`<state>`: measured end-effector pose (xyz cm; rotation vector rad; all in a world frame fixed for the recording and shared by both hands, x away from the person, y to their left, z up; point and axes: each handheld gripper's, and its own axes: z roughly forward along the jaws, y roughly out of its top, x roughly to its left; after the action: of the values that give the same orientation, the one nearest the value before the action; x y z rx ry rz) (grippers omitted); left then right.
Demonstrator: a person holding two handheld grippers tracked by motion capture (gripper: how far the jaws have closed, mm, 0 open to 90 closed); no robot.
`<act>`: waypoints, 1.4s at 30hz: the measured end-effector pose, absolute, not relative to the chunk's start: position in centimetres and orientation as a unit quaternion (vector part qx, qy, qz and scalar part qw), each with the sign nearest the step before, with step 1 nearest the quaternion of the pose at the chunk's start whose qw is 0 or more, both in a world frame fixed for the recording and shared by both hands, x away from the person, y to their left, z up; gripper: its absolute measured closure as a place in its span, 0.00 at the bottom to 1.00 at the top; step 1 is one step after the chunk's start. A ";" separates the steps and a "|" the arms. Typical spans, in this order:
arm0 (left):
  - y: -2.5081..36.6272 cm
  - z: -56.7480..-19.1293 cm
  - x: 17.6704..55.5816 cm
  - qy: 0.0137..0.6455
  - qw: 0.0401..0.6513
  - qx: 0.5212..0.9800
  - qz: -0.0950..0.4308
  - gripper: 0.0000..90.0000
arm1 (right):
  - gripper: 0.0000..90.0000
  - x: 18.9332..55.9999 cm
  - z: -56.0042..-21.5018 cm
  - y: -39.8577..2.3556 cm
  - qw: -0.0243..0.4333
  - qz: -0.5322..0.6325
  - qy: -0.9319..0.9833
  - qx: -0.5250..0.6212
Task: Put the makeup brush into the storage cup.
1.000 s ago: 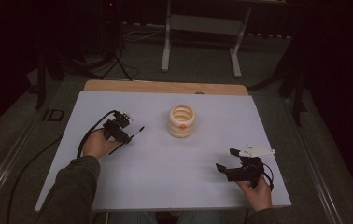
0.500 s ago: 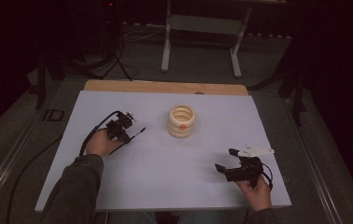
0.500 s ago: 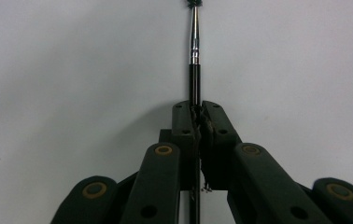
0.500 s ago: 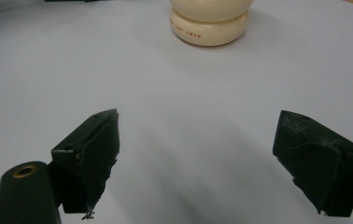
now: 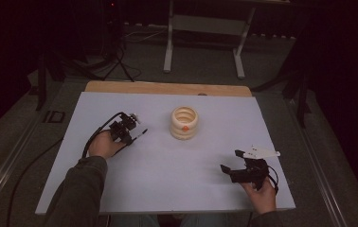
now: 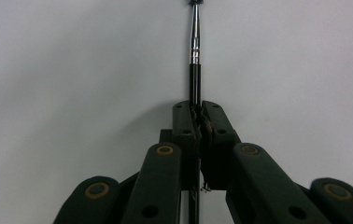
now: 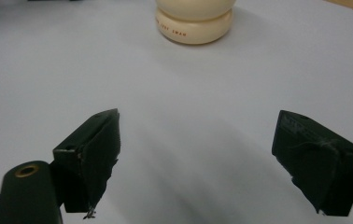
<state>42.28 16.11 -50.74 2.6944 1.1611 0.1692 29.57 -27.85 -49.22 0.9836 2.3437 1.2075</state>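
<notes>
Pen (image 6: 194,70) clamped in the left hand-held gripper (image 5: 129,133), over open white worktop (image 5: 167,189).
Bare surface lies all round; a cream ringed pot (image 5: 184,123) stands near. The left forearm reaches in low. Slim, black and chrome, the pen juts past the pads. The right hand-held gripper (image 5: 232,161) rests spread apart.

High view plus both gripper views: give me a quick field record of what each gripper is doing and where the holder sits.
left gripper: shut on a thin black and silver pen, which sticks out past the jaws
pen tip: points toward the holder
right gripper: open, nothing between the jaws, near the table's front right
holder: cream ribbed pot, upright, mid table, apart from both grippers
table: white top
</notes>
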 end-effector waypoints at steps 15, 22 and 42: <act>16.2 -49.7 41.5 0.386 0.120 0.912 0.066 0.96 | 0.21 29.7 -49.2 -27.3 0.131 0.445 0.817 0.343; 16.8 -48.2 40.5 0.386 0.162 0.905 0.073 0.96 | 0.21 29.7 -48.8 -26.5 0.113 0.469 0.811 0.331; 17.4 -45.0 35.2 0.346 0.281 0.891 0.085 0.96 | 0.16 30.1 -46.7 -23.8 0.084 0.499 0.818 0.274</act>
<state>35.17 17.40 -45.01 2.3890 0.9274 0.2265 30.12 -23.80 -46.68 0.8185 2.4408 1.4881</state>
